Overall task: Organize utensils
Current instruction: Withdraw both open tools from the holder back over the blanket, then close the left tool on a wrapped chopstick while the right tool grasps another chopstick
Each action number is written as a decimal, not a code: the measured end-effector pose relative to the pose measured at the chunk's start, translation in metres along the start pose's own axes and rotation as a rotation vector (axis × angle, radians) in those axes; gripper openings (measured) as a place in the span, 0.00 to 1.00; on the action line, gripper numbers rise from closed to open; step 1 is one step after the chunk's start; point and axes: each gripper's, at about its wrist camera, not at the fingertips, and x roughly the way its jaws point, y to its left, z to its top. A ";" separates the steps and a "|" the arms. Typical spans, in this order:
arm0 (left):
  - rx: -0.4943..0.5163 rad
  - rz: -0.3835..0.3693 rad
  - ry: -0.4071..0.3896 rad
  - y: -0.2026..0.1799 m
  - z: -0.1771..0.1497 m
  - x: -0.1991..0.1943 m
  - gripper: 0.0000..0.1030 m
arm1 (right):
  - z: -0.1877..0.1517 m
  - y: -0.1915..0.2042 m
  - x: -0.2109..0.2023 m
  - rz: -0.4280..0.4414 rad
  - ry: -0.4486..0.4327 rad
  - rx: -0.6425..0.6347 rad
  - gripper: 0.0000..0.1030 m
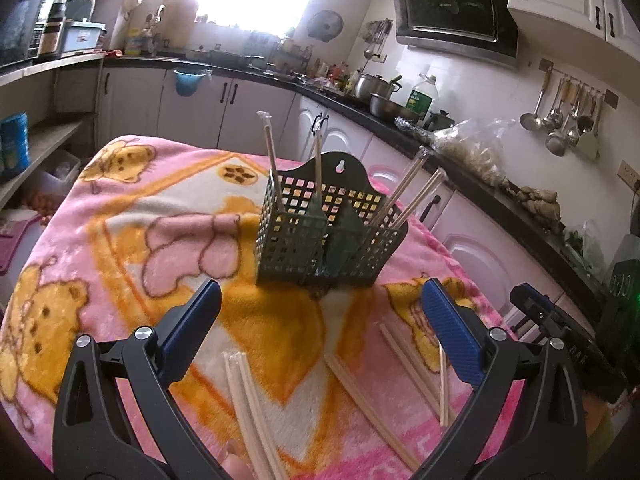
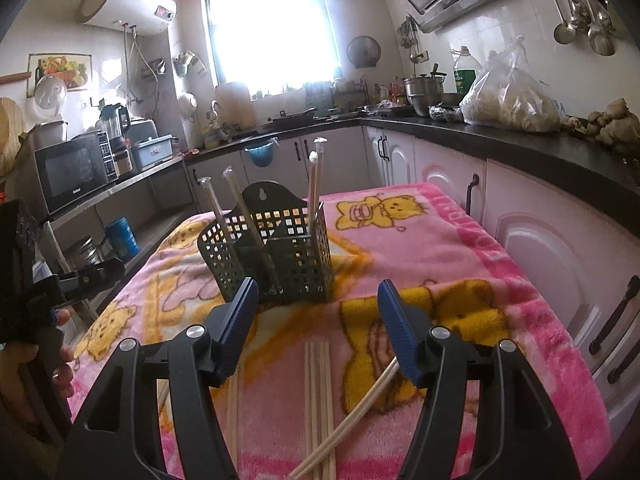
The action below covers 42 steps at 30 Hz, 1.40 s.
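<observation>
A dark green mesh utensil basket [image 1: 328, 236] [image 2: 272, 256] stands on the pink bear-print blanket [image 1: 120, 232] [image 2: 420, 240]. Several wrapped chopstick pairs stick up out of it. More wrapped chopsticks [image 1: 248, 412] [image 2: 318, 396] lie flat on the blanket near the front edge. My left gripper [image 1: 320, 300] hovers open over them, just short of the basket, with nothing between its blue pads. In the right wrist view my right gripper [image 2: 318, 304] is open too, above the loose chopsticks, holding nothing. The other tool shows at the right edge of the left view and the left edge of the right view.
White cabinets and a black counter [image 2: 520, 144] run close along the right side of the table. The counter carries pots, an oil bottle and a plastic bag [image 2: 508, 96]. Shelves with a microwave [image 2: 72, 168] stand to the left. A hand [image 2: 60, 364] holds the left tool.
</observation>
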 end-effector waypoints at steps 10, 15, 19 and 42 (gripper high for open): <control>-0.015 0.013 0.062 0.011 -0.023 0.004 0.89 | -0.014 -0.005 0.000 0.001 0.038 -0.004 0.58; -0.045 0.012 0.109 0.018 -0.038 0.008 0.77 | -0.024 -0.008 -0.001 -0.010 0.060 -0.008 0.58; -0.052 0.012 0.145 0.021 -0.049 0.010 0.63 | -0.033 -0.017 0.004 -0.027 0.103 0.002 0.58; -0.114 -0.121 0.450 -0.017 -0.092 0.097 0.30 | -0.053 -0.092 0.101 -0.042 0.422 0.227 0.35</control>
